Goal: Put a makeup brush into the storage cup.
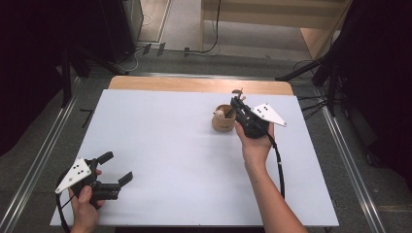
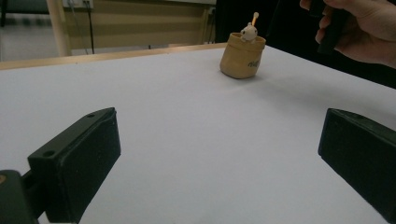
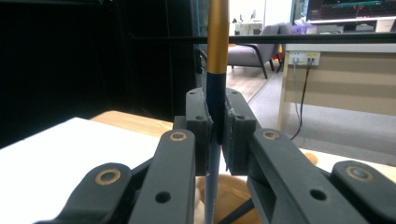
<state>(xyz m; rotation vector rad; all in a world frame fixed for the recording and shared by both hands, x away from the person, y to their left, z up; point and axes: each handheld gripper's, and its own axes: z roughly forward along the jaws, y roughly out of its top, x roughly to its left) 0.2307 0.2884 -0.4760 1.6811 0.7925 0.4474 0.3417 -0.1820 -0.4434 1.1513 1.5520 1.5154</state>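
Note:
A tan cup [image 1: 223,121] stands on the white table [image 1: 184,160] right of centre, with a small cream figure on a stick [image 1: 219,114] poking out of it. My right gripper [image 1: 238,104] hovers just right of and above the cup, shut on a slim pen-like stick [image 3: 217,37] with a gold upper part and a dark blue lower part, held upright. Its lower end points down toward the cup [image 3: 229,191]. My left gripper [image 1: 118,166] rests open near the front left corner with nothing between its jaws. From there the cup [image 2: 242,58] lies far ahead.
A wooden strip [image 1: 199,85] runs along the table's far edge. Dark stand legs [image 1: 311,73] and black curtains flank the table, and metal rails [image 1: 39,160] line the floor on both sides. The right hand [image 2: 364,28] hangs beside the cup.

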